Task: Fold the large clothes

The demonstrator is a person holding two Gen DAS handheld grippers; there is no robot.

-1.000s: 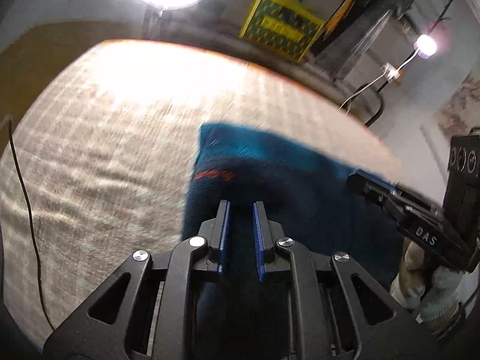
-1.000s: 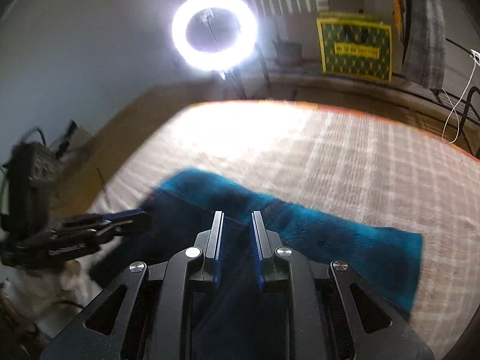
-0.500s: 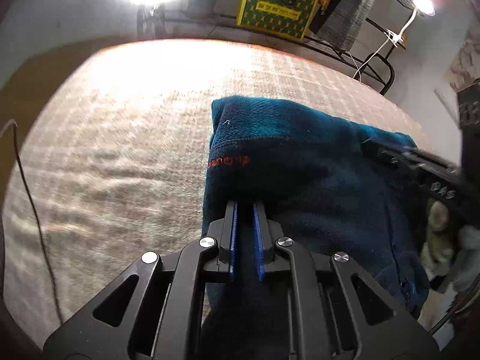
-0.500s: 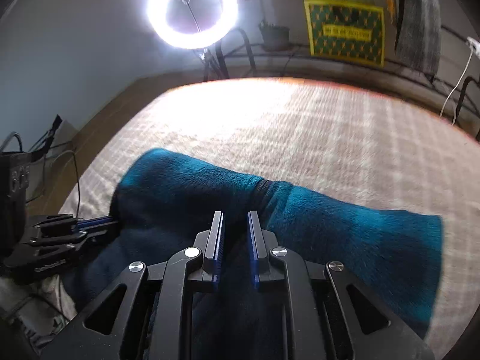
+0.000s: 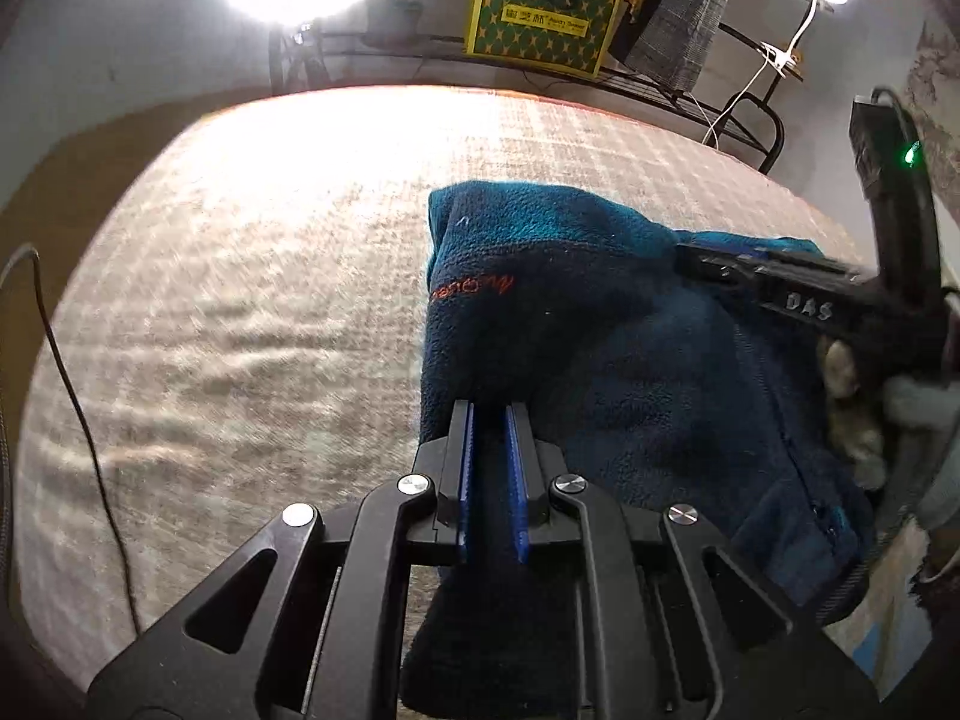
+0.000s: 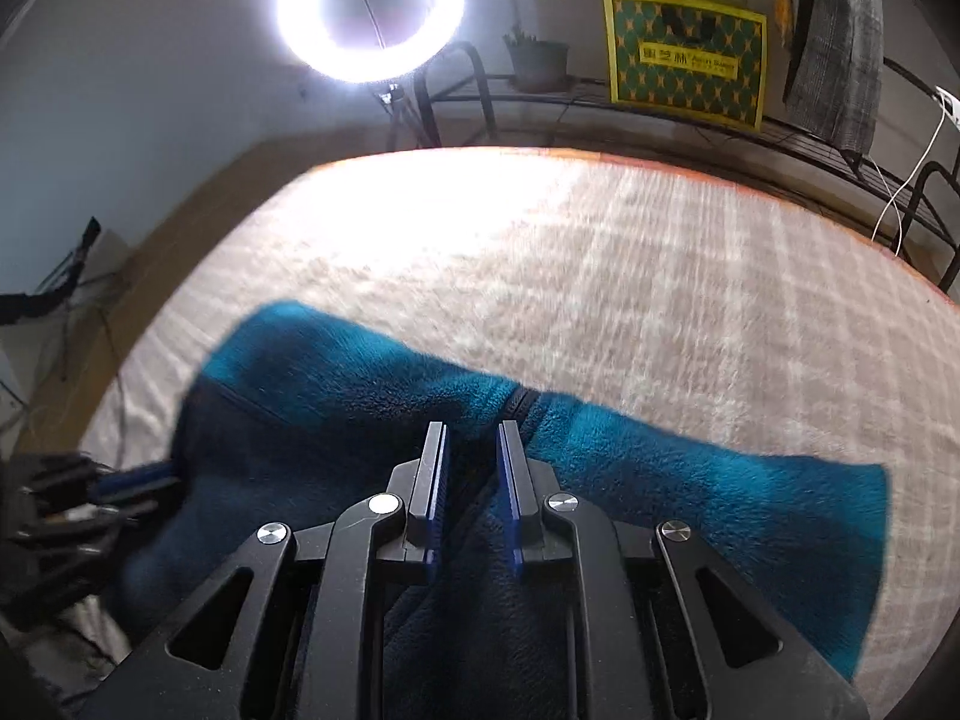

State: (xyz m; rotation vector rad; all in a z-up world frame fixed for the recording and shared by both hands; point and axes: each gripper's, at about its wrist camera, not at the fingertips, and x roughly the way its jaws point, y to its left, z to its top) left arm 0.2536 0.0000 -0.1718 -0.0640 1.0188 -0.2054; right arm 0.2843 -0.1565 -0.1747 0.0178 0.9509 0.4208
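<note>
1. Fleece jacket (image 5: 600, 324), teal and navy with orange stitched lettering, sits bunched on the pale checked bed cover (image 5: 228, 312) in the left wrist view. The left gripper (image 5: 491, 420) angles steeply down at it, jaws nearly together and pinching a dark fold of the fleece between the blue pads.
2. Same view, the right gripper (image 5: 774, 288) comes in from the right edge, lying across the top of the jacket. Compared with a second ago the jacket fills far more of the picture and the lettering is sharp now, not smeared. Yellow box (image 5: 543, 15) on the rack behind is now fully in view.
3. Right wrist view: the right gripper (image 6: 471, 438) also tilts down, jaws narrow and clamped on the fleece (image 6: 372, 384) right by the zipper seam. Cloth runs between the pads.
4. Here the jacket stretches out to the right as a long teal strip over the cover (image 6: 660, 276). The left gripper (image 6: 138, 477) is blurry at the lower left, touching the jacket's edge. The ring light (image 6: 369, 6) has gone higher in the picture than it was a second ago.
</note>
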